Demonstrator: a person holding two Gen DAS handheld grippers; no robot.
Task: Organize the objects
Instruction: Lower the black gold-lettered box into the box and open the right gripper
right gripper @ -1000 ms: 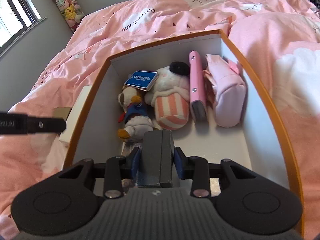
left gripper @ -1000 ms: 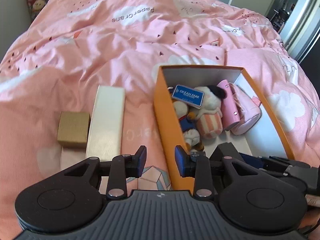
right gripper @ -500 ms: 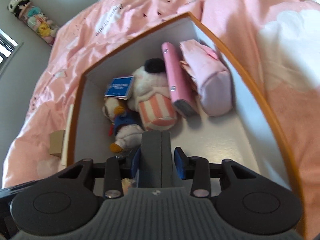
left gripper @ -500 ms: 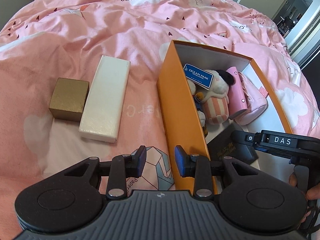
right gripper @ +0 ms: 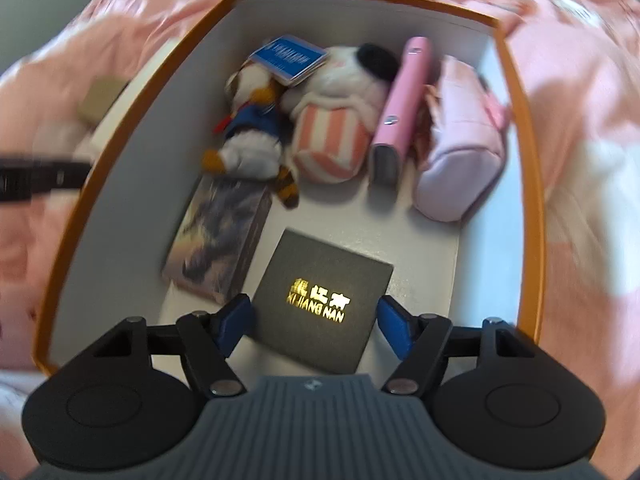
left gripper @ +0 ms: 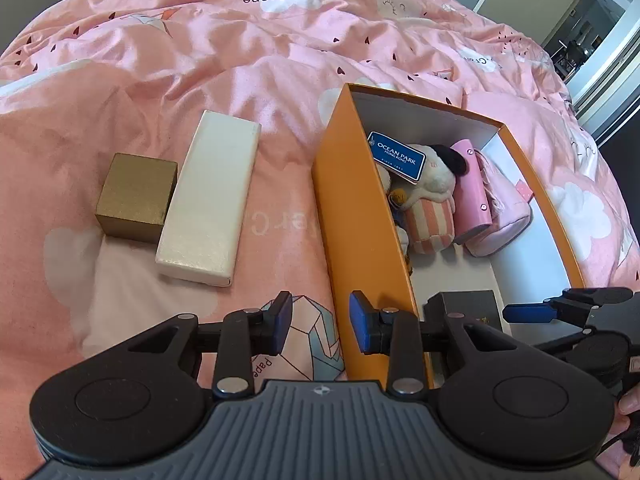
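Black box (right gripper: 324, 300) lies flat in the orange box (right gripper: 120, 128), between the right gripper (right gripper: 314, 320)'s opening fingers, untouched.

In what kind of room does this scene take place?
Most likely a bedroom at home. The orange box sits on a bed covered by a pink duvet printed with clouds and paper cranes, and an open doorway leads to another room. Plush toys in the box suit a home too.
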